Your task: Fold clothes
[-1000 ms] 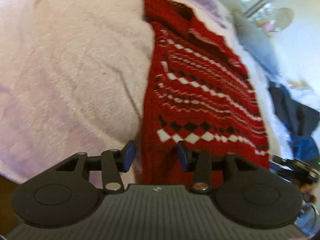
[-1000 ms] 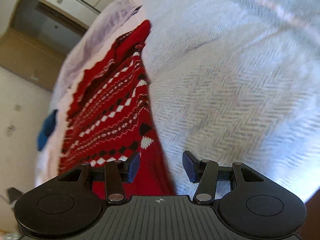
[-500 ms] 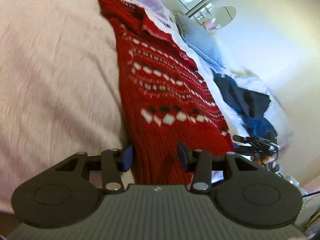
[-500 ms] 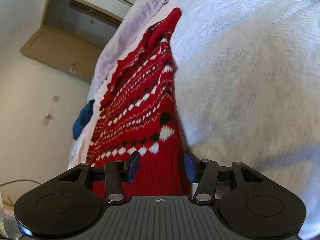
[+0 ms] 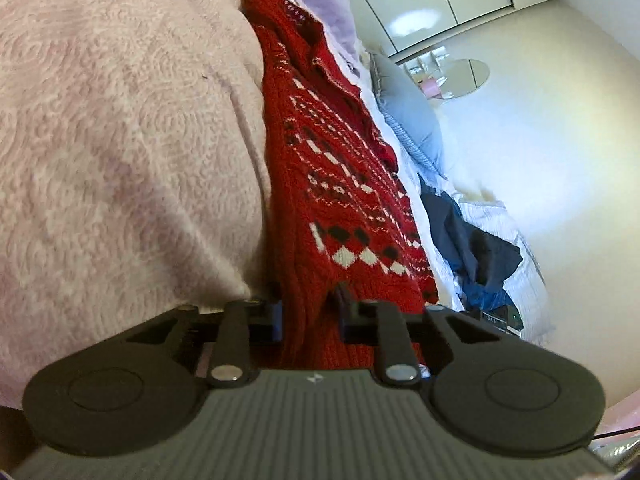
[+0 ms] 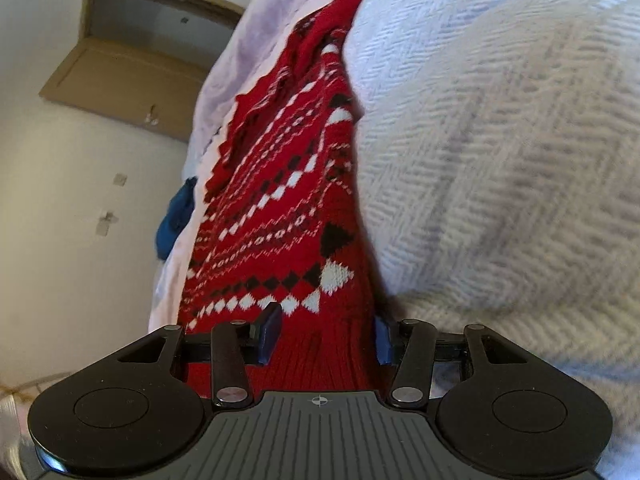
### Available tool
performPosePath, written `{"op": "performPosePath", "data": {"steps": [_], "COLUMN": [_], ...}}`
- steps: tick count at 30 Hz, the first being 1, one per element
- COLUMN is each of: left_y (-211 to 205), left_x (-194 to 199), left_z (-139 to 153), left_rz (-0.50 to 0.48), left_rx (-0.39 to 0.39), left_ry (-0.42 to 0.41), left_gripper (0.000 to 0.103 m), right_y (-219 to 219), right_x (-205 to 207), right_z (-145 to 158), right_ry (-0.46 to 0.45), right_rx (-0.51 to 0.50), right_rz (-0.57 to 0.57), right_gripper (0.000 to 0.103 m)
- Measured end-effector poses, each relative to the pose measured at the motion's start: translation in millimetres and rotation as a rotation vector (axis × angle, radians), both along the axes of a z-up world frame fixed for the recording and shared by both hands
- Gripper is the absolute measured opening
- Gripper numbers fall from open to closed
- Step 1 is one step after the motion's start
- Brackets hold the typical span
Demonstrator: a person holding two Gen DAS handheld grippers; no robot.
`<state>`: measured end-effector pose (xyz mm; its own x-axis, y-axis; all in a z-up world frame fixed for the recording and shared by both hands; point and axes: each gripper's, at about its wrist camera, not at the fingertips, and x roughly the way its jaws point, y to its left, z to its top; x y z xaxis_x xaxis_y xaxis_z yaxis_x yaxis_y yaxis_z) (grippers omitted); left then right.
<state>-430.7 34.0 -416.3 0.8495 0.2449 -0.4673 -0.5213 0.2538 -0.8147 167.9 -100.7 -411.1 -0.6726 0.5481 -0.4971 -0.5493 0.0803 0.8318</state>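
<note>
A red knitted sweater [image 5: 340, 184] with white and black diamond bands lies stretched out lengthwise on the bed. In the left wrist view my left gripper [image 5: 310, 312] is at its ribbed hem; the jaws are closing and the hem's left corner is bunched tight between the pads. In the right wrist view the same sweater [image 6: 280, 200] runs away from me. My right gripper [image 6: 326, 332] stands open over the hem's right corner, with the ribbed fabric between its fingers but not squeezed.
A pale textured bedspread [image 5: 120, 140] lies under the sweater and fills the right of the right wrist view [image 6: 500, 140]. A heap of dark and blue clothes [image 5: 472, 240] and a grey pillow [image 5: 408, 108] lie beyond the sweater. A blue garment [image 6: 174, 220] sits at the bed's left edge.
Both grippers have sunk onto the sweater's hem. The left jaws have narrowed and now pinch the fabric; the right jaws stay as wide as before, now with the hem between them.
</note>
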Motion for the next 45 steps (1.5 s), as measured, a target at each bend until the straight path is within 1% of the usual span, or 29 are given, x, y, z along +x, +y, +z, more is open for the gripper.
{"op": "performPosePath", "data": {"steps": [1, 2, 3, 5, 7, 8, 11, 16, 19, 25, 29, 34, 38, 41, 43, 45], "left_y": [1.0, 1.7, 1.7, 0.3, -1.6, -2.7, -5.4, -15.0, -24.0, -48.0, -74.5, -116.9, -150.3, -173.2, -180.7, -179.3], "left_x": [-0.2, -0.2, -0.5, -0.7, -3.4, -6.5, -16.3, -29.5, -42.2, -77.7, -108.2, -154.7, -183.9, -197.9, -203.0, -203.2], "left_z": [-0.1, -0.2, 1.4, 8.2, 18.3, 24.1, 41.6, 59.0, 67.3, 80.2, 83.1, 85.0, 82.2, 82.1, 82.0, 82.1], "left_rz": [-0.003, -0.005, -0.007, -0.01, -0.005, 0.001, 0.018, 0.03, 0.04, 0.063, 0.061, 0.076, 0.099, 0.095, 0.094, 0.091], "left_rx": [-0.006, -0.012, -0.008, 0.019, 0.052, 0.068, 0.123, 0.168, 0.193, 0.227, 0.228, 0.22, 0.192, 0.183, 0.178, 0.169], "left_ry": [0.001, 0.001, 0.003, 0.011, 0.009, 0.0, -0.018, -0.03, -0.037, -0.051, -0.06, -0.083, -0.105, -0.1, -0.098, -0.103], "left_gripper": [0.01, 0.007, 0.006, 0.005, 0.005, 0.004, 0.004, 0.003, 0.003, 0.003, 0.003, 0.003, 0.003, 0.003, 0.003, 0.003], "right_y": [-0.7, -1.4, -1.8, -2.7, -3.8, -5.2, -16.6, -45.5, -59.8, -93.1, -125.8, -186.9, -228.8, -255.8, -267.3, -273.0], "right_x": [-1.4, -2.7, -3.7, -5.8, -7.6, -7.6, -4.2, -1.3, -12.4, -47.3, -71.7, -110.0, -139.9, -157.4, -163.1, -165.4], "right_z": [0.1, 0.2, 0.6, 1.3, 3.4, 8.4, 28.0, 57.7, 71.3, 87.9, 96.4, 96.5, 91.1, 84.3, 81.7, 81.0], "right_ry": [-0.006, -0.015, -0.03, -0.059, -0.085, -0.085, -0.068, -0.042, -0.039, -0.015, -0.008, 0.009, 0.05, 0.075, 0.09, 0.104], "right_rx": [0.008, 0.01, 0.0, -0.02, -0.033, -0.024, 0.022, 0.075, 0.093, 0.147, 0.177, 0.193, 0.192, 0.171, 0.16, 0.152], "right_rz": [0.017, 0.028, 0.029, 0.031, 0.029, 0.018, -0.018, -0.082, -0.086, -0.091, -0.099, -0.13, -0.158, -0.174, -0.183, -0.19], "right_gripper": [0.049, 0.034, 0.01, 0.005, 0.005, 0.005, 0.004, 0.003, 0.003, 0.003, 0.003, 0.003, 0.003, 0.003, 0.003, 0.003]}}
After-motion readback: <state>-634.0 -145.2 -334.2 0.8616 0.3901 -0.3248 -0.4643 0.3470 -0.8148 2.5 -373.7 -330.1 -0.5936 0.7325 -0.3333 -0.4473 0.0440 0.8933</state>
